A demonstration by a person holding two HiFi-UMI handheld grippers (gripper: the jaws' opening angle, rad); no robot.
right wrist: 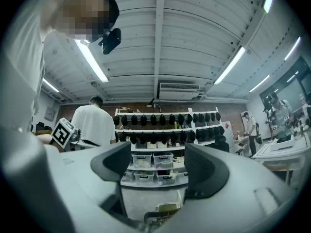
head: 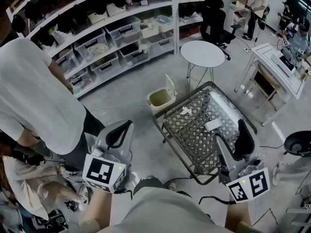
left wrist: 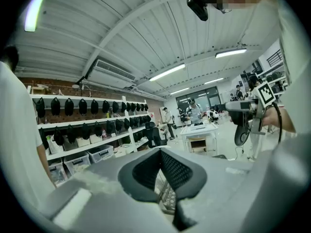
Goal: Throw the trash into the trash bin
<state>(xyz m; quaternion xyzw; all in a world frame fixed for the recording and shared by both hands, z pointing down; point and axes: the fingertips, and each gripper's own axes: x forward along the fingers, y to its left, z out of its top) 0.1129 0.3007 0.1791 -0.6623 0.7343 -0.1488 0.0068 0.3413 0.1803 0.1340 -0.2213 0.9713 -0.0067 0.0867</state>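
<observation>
White crumpled trash point(head: 186, 111) lay on the mesh table point(head: 194, 147) near its left corner; the right gripper point(right wrist: 153, 166) gaped empty, while the left gripper point(left wrist: 160, 152) had its tips together.

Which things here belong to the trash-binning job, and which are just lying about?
Job: crumpled paper, flat white scrap, open trash bin.
Lying about: round white table, office chair, shelf storage boxes, white desk.
</observation>
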